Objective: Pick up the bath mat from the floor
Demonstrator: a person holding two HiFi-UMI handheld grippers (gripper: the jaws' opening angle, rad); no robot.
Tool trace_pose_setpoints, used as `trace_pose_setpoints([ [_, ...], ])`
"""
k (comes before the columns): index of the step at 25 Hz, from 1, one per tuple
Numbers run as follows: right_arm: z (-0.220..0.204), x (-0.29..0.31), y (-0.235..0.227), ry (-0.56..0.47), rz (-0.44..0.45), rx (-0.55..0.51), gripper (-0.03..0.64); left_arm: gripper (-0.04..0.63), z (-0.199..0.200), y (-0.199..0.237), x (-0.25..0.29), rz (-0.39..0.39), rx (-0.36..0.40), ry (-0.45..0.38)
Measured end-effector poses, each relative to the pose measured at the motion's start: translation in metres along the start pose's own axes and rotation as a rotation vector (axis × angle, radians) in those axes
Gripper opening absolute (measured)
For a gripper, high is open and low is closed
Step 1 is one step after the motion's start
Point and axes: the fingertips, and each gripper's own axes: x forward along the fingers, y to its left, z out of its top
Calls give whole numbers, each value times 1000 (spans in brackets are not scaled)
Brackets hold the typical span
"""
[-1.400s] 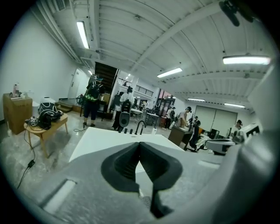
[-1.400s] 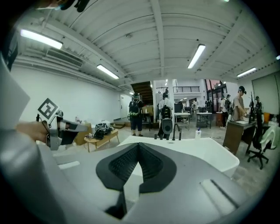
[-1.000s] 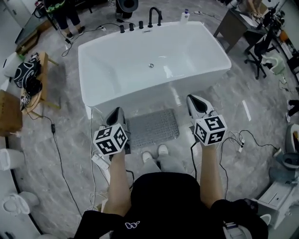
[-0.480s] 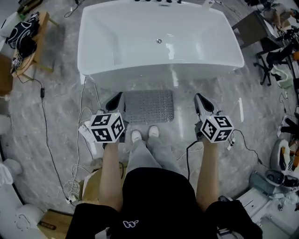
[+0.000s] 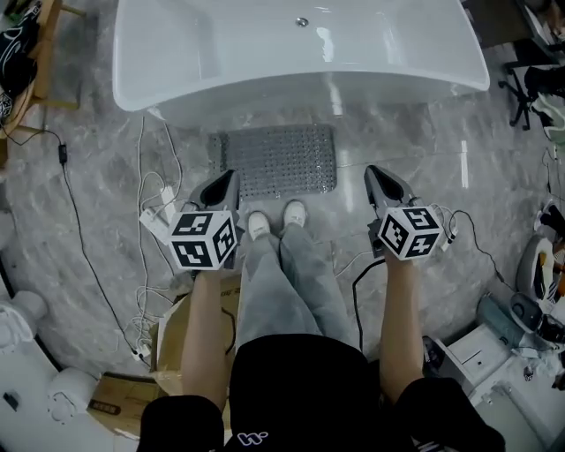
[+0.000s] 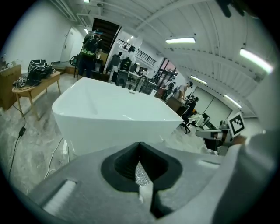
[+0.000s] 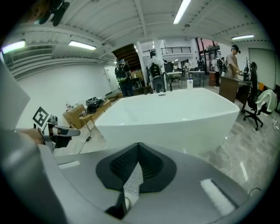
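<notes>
On the floor at the near side of the bathtub [image 5: 300, 84], listed from the wearer outward:

- Black top, white logo at the collar, too small to read.
- Cardboard box [image 5: 172, 340], near side of the bathtub, left of the legs; its label can't be read.
- Left claw [image 5: 229, 175], with a cube of black-and-white square markers [image 5: 205, 239]. Jaws closed together, nothing clamped; its own view shows the seam shut [image 6: 140, 148].
- Right claw [image 5: 371, 169], with a similar cube [image 5: 408, 232]. Jaws closed together and empty, as its own view confirms [image 7: 138, 148].
- Pair of white shoes [image 5: 275, 219], toes towards the bathtub.
- White power strip [image 5: 159, 214] with loose cables, by the bathtub's near left corner.
- Bath mat [image 5: 275, 161], grey and studded, lying flat against the foot of the bathtub. It sits between the two claws and just beyond them. The left claw's tip is by the mat's near left corner, and the right claw's tip is just off its near right corner. Neither claw grips it.
- Bathtub, white and empty, with a drain [image 5: 302, 21].
</notes>
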Motion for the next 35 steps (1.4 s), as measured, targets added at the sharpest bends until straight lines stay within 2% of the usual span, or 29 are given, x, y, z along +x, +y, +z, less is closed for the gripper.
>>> trace_pose_setpoints([
  [4,-44,47,-21,53,13,-2,8,0,-28,2,40,-18,22,-9],
  [12,-155,150,-52,193,47,56,8,0,-128,42,139,25,12,160],
  [17,-217,215,-73,240,67,40,8,0,-172,76,205,58,8,187],
  [20,-280,237,-74,298,86,60,8,0,-228,94,230,63,7,266],
  [23,-317,293,-94,319,116,22,8,0,-264,124,288,90,-10,279],
  [26,-356,327,-107,361,127,-6,8,0,-308,141,321,117,-7,330],
  [30,-391,354,-121,399,130,-1,8,0,-353,160,344,127,-15,393],
  [33,-398,368,-132,358,176,57,8,0,-366,175,350,133,-18,402],
  [35,-400,374,-140,336,211,98,32,61,-374,186,351,140,-16,421],
])
